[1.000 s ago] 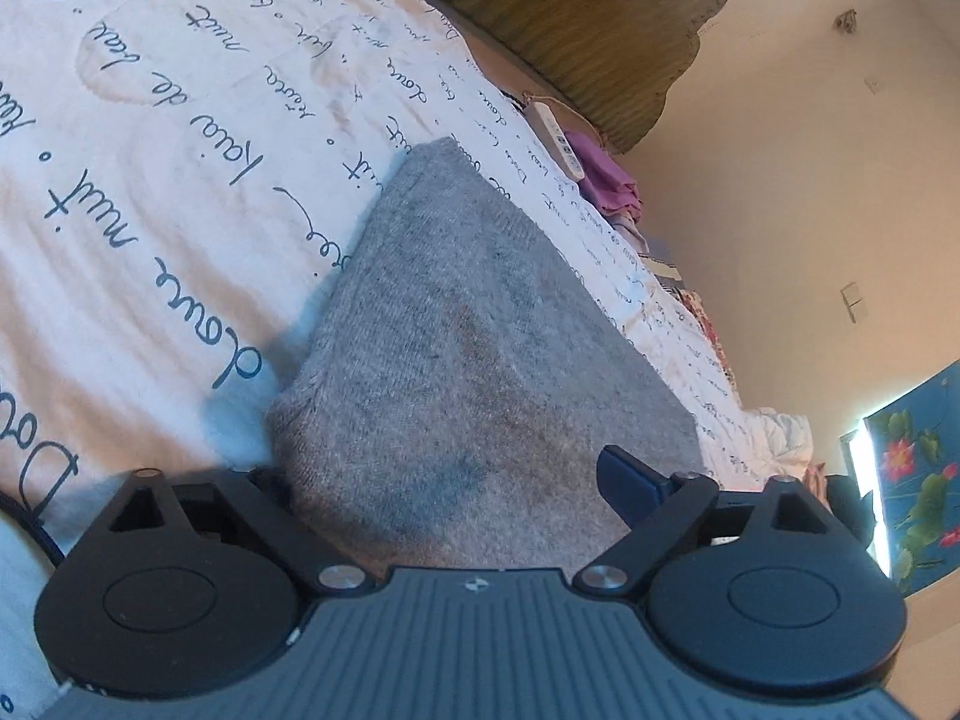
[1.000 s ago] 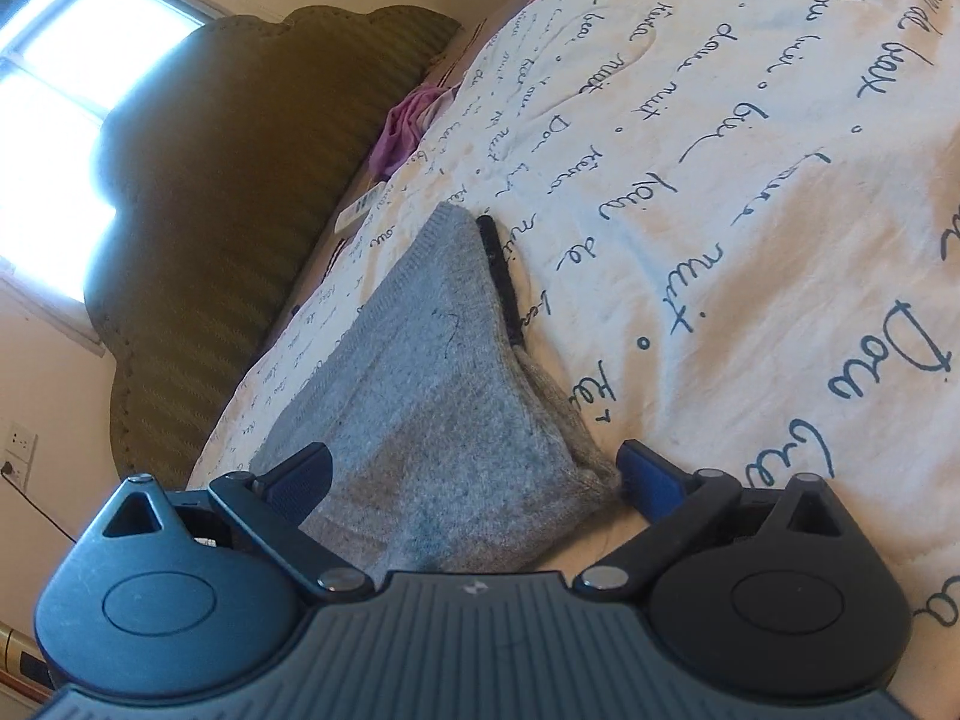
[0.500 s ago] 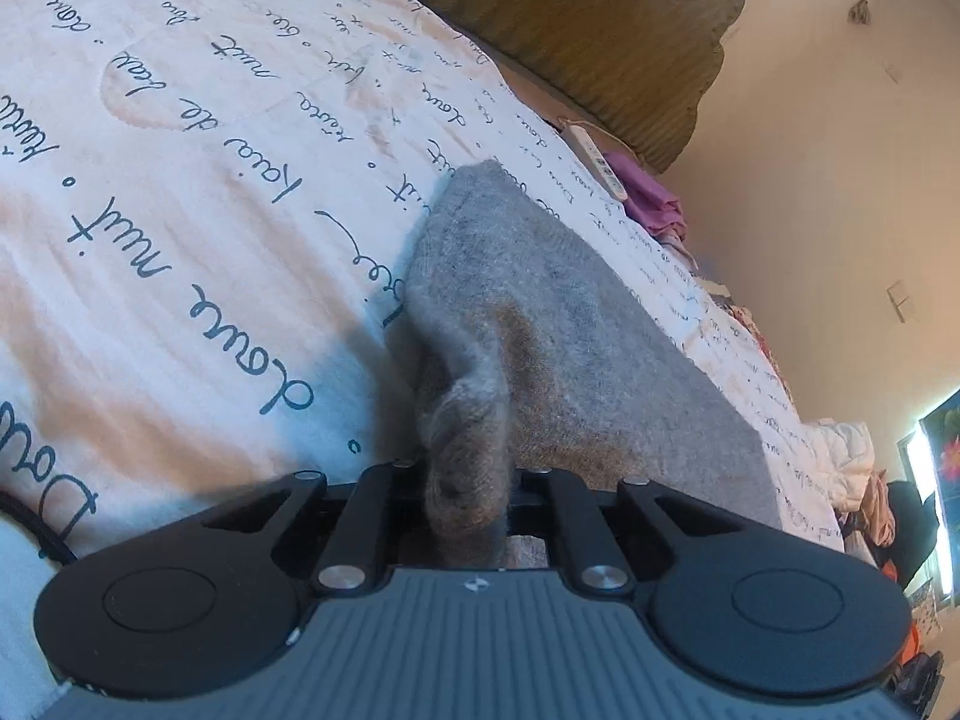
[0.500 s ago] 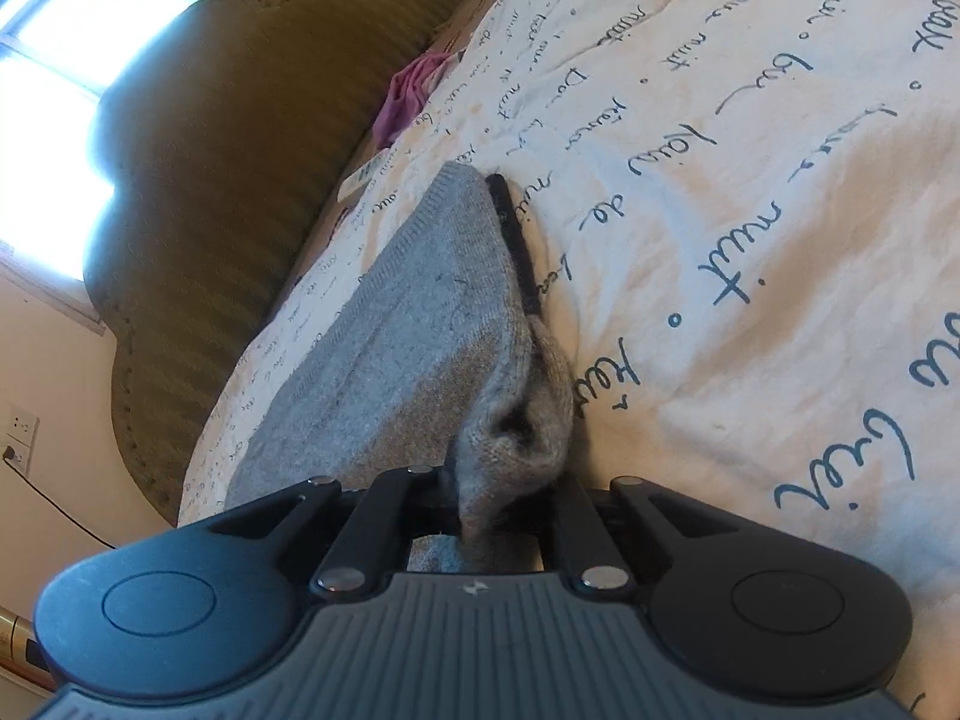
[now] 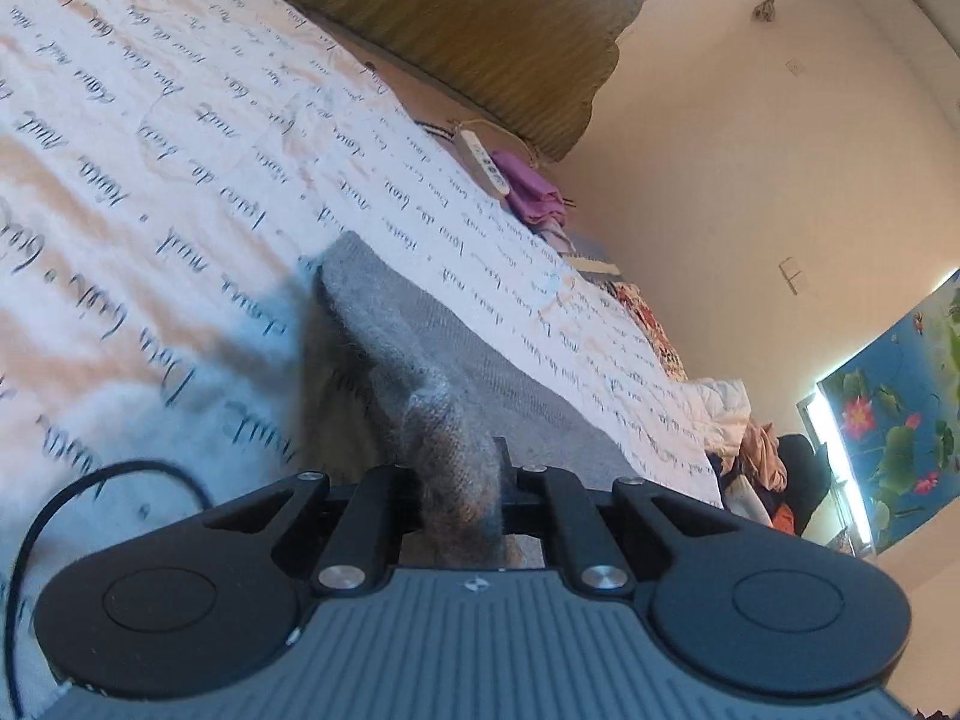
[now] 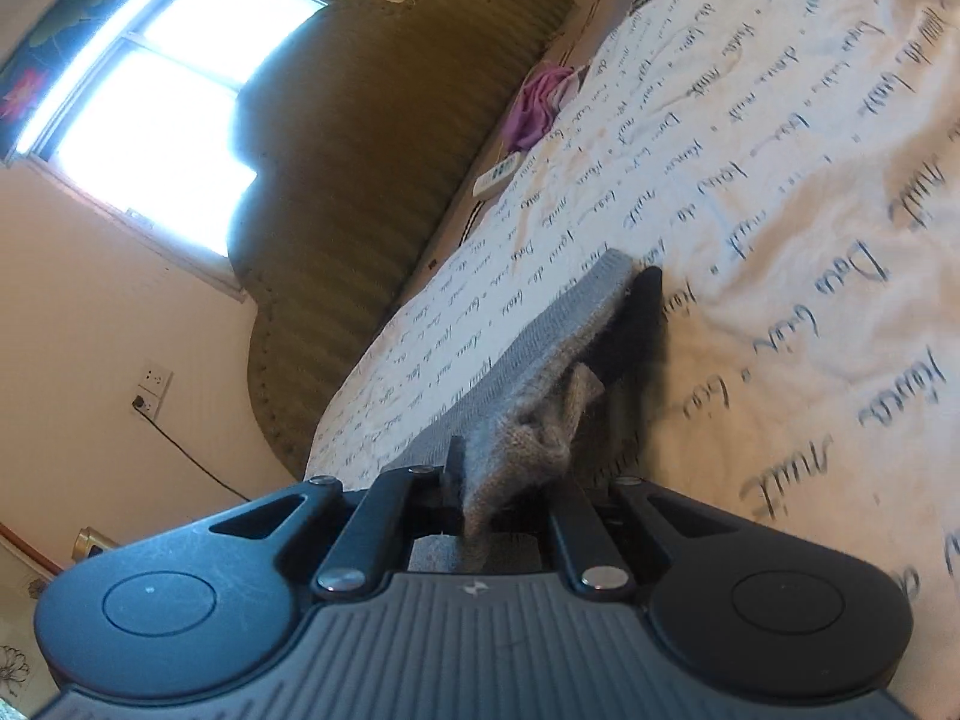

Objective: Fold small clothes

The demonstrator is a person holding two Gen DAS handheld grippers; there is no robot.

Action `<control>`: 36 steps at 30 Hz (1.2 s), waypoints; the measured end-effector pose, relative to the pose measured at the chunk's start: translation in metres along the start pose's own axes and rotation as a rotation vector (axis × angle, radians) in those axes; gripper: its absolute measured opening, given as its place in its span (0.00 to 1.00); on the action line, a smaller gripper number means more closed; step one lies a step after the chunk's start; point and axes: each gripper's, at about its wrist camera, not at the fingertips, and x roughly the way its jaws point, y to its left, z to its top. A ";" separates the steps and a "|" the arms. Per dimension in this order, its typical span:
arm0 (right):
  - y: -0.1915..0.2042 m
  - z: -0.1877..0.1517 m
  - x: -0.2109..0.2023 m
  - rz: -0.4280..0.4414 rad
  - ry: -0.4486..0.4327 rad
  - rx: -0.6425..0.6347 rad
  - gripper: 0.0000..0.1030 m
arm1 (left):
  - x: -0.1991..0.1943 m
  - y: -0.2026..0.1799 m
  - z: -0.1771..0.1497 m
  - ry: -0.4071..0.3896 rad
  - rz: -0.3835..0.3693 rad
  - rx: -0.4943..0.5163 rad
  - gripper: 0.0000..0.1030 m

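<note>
The grey knit garment (image 5: 420,354) runs lengthwise from the jaws toward the far headboard (image 5: 468,18), over a bedspread (image 5: 150,150) printed with cursive script, "nuit" legible; the left gripper (image 5: 459,480) is clamped on one near corner; the right gripper (image 6: 510,468) on another, cloth bunched between both pairs of jaws.

Blown-out window (image 6: 150,114) backlight; fisheye-warped, motion-blurred edges

Left gripper (image 5: 459,480), right gripper (image 6: 510,480): both clamped
</note>
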 end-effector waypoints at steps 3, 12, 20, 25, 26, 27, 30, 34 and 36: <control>-0.013 -0.018 -0.007 -0.043 0.053 0.014 0.04 | -0.018 0.018 -0.028 0.050 0.019 -0.033 0.10; -0.058 -0.037 0.004 -0.122 0.081 0.152 0.40 | 0.015 0.070 -0.056 0.140 0.024 -0.145 0.25; -0.058 -0.046 0.003 -0.140 0.074 0.131 0.04 | 0.012 0.062 -0.059 0.095 0.016 -0.154 0.32; -0.036 -0.052 -0.019 -0.093 0.064 0.047 0.04 | -0.002 0.051 -0.058 0.080 0.054 -0.058 0.09; -0.033 -0.054 -0.025 -0.081 0.070 0.046 0.04 | -0.010 0.047 -0.058 0.076 0.045 -0.033 0.09; -0.030 -0.056 -0.030 -0.074 0.080 0.044 0.04 | -0.018 0.043 -0.059 0.075 0.040 -0.009 0.09; -0.037 -0.070 -0.035 -0.109 0.129 0.056 0.04 | -0.037 0.042 -0.065 0.080 0.055 0.029 0.09; -0.062 -0.079 -0.028 -0.155 0.147 0.121 0.10 | -0.027 0.068 -0.072 0.132 0.107 -0.023 0.21; -0.057 -0.069 -0.034 -0.157 0.152 0.105 0.20 | -0.027 0.078 -0.070 0.142 0.058 -0.063 0.25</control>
